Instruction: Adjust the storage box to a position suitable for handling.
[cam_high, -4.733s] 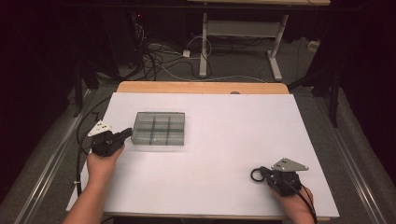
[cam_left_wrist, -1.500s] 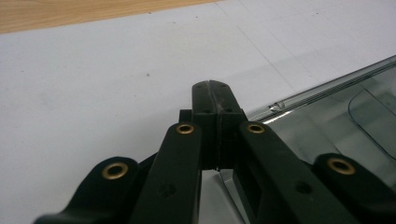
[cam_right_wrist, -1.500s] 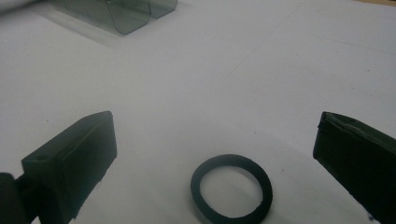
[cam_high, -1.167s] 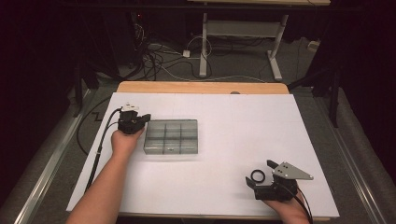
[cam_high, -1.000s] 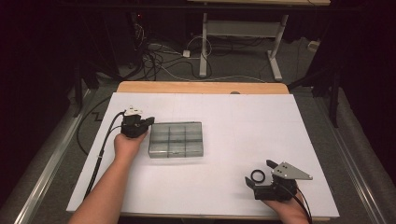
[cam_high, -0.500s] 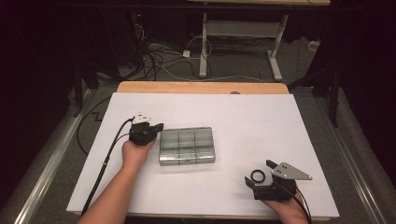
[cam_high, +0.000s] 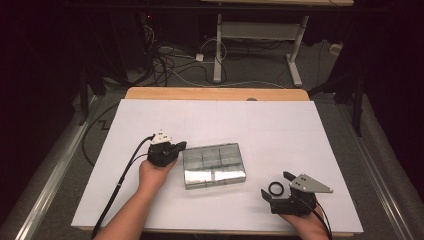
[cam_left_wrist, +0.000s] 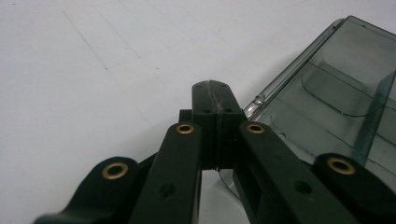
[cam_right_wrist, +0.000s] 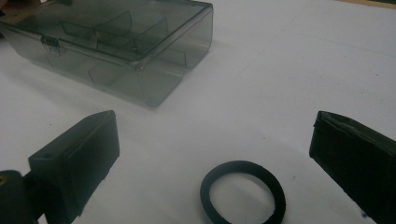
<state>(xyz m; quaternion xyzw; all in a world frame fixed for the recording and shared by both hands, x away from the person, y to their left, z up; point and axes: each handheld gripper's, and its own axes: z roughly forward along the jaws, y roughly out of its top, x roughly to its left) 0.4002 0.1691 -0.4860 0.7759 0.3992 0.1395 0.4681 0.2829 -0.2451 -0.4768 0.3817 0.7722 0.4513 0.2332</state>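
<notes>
White counter (cam_high: 300, 130) across the whole scene, wooden strip along its far edge. Near the middle, slightly left: a smoky, see-through compartment box (cam_high: 214, 165), lid down, dividers visible through it, lying flat and a little askew. At the box's left end, the left hand-held gripper (cam_high: 172, 148), jaws pressed together with no gap, tip just beside the box's hinged edge (cam_left_wrist: 299, 70), possibly touching it, though hard to tell from this angle. Toward the near right corner, the right hand-held gripper (cam_high: 277, 187), jaws spread wide, gripping nothing. Between those jaws, flat on the counter: a small black ring (cam_right_wrist: 243, 192), touching neither pad, well apart from the box and nearer than it.
</notes>
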